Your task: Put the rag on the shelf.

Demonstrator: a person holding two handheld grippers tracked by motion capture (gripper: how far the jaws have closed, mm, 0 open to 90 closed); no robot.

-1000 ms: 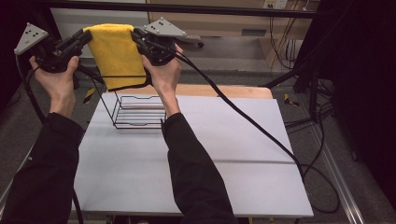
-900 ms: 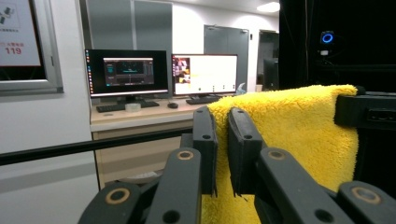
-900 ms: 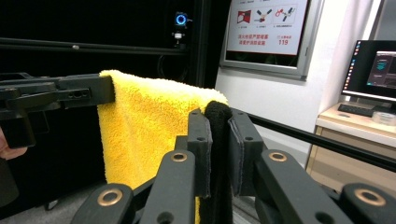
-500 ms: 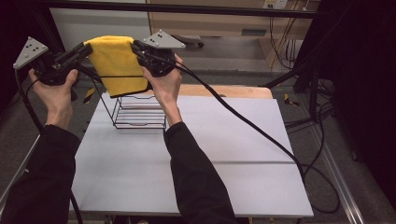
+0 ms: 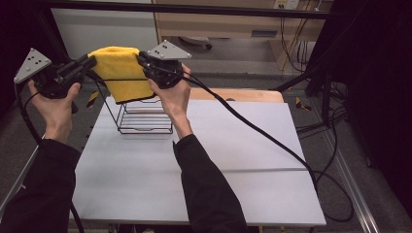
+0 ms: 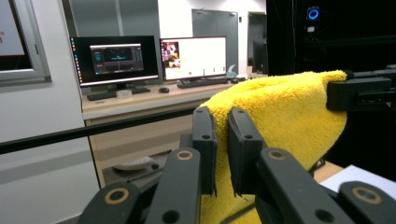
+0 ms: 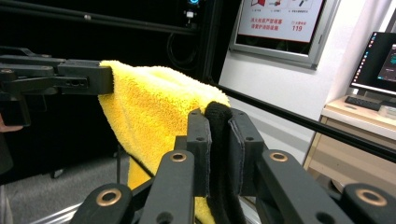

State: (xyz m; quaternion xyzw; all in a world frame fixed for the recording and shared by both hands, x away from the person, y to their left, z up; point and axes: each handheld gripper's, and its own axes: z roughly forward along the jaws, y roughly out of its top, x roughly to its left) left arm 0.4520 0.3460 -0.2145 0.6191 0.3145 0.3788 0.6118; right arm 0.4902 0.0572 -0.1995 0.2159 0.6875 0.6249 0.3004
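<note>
White table (image 5: 204,160): bears wire rack (image 5: 145,115) at far left.
Yellow towel (image 5: 122,73): held taut in air above rack.
Left gripper (image 5: 89,64): jaws clamped on towel's left edge.
Right gripper (image 5: 142,60): jaws clamped on towel's right edge.

The high view is soft and grainy: the flat white table (image 5: 243,160) is evenly lit from above, while the frame drops into near-black at 9 and 3 o'clock. In both gripper views the fluffy yellow cloth (image 6: 280,112) is bright and fairly sharp, but the near black jaws blur slightly. Two glowing computer monitors (image 6: 154,58) at 11 o'clock wash out.
</note>
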